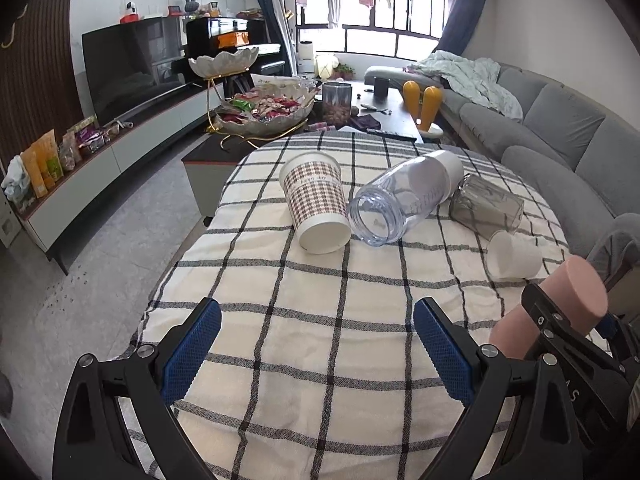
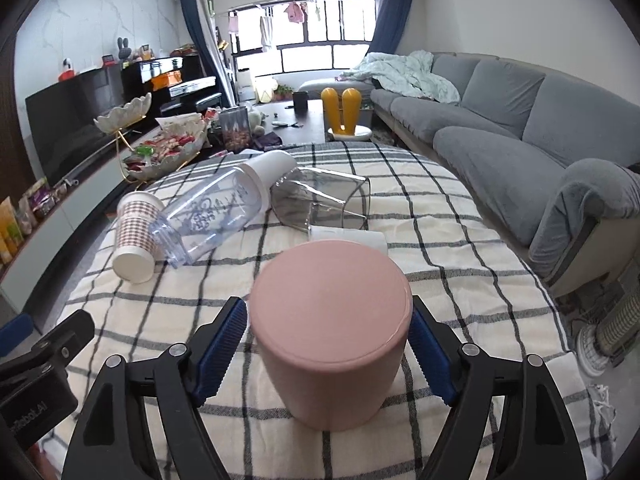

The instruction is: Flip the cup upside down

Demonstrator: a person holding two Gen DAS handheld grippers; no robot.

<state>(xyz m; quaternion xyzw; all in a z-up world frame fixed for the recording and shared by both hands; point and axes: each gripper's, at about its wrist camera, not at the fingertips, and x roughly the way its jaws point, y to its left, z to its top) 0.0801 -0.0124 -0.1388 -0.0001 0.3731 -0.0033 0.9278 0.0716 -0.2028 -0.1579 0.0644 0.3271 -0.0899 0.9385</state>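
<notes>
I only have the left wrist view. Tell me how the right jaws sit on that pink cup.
Observer: The pink cup sits between the jaws of the right gripper, with one blue pad close against each side of its wall.
Operator: Report which end faces up.
Observer: Its closed base faces the right camera. The mouth points down toward the checked cloth, out of sight.
Operator: Say what lies behind it.
Observer: The small white cup lies on its side just past it, partly hidden by the pink base.
</notes>
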